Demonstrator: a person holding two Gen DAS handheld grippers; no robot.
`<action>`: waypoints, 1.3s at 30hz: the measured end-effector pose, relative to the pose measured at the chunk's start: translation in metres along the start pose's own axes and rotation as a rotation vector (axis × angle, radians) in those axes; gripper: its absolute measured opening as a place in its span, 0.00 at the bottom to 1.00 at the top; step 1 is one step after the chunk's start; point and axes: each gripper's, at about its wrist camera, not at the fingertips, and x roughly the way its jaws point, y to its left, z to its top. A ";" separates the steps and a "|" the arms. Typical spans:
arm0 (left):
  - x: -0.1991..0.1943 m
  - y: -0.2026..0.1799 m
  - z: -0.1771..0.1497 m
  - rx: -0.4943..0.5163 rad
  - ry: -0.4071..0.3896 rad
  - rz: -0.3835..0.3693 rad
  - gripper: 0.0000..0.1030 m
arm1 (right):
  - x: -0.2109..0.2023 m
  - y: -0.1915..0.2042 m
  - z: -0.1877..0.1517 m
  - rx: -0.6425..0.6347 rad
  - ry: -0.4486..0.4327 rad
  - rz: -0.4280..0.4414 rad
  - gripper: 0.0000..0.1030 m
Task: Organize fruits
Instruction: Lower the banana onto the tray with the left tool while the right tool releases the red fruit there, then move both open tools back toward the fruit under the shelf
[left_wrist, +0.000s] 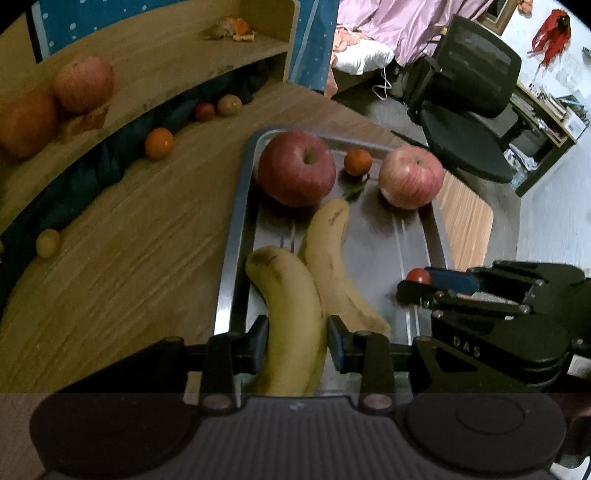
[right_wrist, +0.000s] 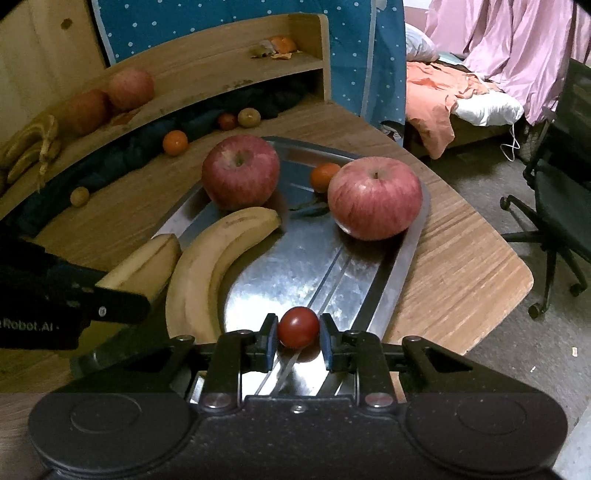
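Note:
A steel tray (left_wrist: 236, 229) lies on the wooden table. In the left wrist view my left gripper (left_wrist: 295, 343) is shut on a yellow banana (left_wrist: 291, 306) at the tray's near left side. A second banana (left_wrist: 328, 254) lies beside it on the tray. Two red apples (left_wrist: 295, 168) (left_wrist: 412, 177) and a small orange (left_wrist: 357, 161) sit at the tray's far end. My right gripper (right_wrist: 297, 332) is shut on a small red tomato (right_wrist: 297, 326) just above the tray's near end. The left gripper's finger (right_wrist: 118, 301) and the held banana (right_wrist: 147, 262) show at the left of the right wrist view.
A wooden shelf (right_wrist: 207, 74) behind the table holds apples, banana peel and orange peel. Several small fruits lie on the table by a dark cloth (right_wrist: 122, 162) under the shelf. The table edge (right_wrist: 517, 273) drops off at the right, with an office chair (right_wrist: 554, 199) and a bed beyond.

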 end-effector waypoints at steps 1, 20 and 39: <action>0.001 0.000 -0.002 0.003 0.009 0.004 0.37 | 0.000 0.001 -0.001 0.001 0.000 -0.003 0.28; -0.053 0.018 -0.014 -0.053 -0.100 0.046 0.97 | -0.065 0.016 -0.014 0.020 -0.079 -0.051 0.96; -0.088 0.105 -0.066 -0.320 -0.090 0.243 1.00 | -0.087 0.042 -0.043 0.050 0.230 -0.004 0.99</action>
